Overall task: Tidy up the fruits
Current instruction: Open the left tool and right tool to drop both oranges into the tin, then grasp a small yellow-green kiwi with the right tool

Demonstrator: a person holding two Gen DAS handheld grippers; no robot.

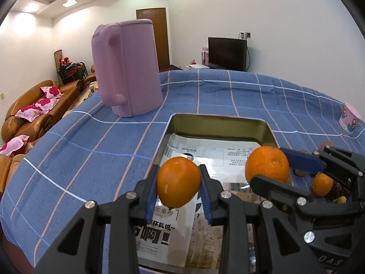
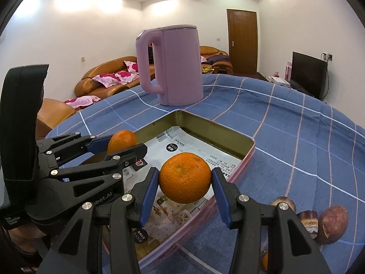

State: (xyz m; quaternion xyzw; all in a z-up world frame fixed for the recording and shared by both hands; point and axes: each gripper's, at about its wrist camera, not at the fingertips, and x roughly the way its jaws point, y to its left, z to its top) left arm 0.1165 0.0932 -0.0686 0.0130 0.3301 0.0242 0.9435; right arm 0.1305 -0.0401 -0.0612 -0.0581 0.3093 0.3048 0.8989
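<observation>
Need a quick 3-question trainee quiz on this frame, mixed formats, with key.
1. True or false: the left gripper is shut on an orange, and the right gripper is shut on another orange.
2. Multiple choice: what lies inside the metal tin under the grippers? A) loose oranges B) a printed package C) a cup
3. Short answer: what stands on the blue checked tablecloth beyond the tin?

Key
1. True; both fruits are pinched between blue pads, above the tin.
2. B, the printed package.
3. A pink electric kettle, upright, lid closed.
</observation>
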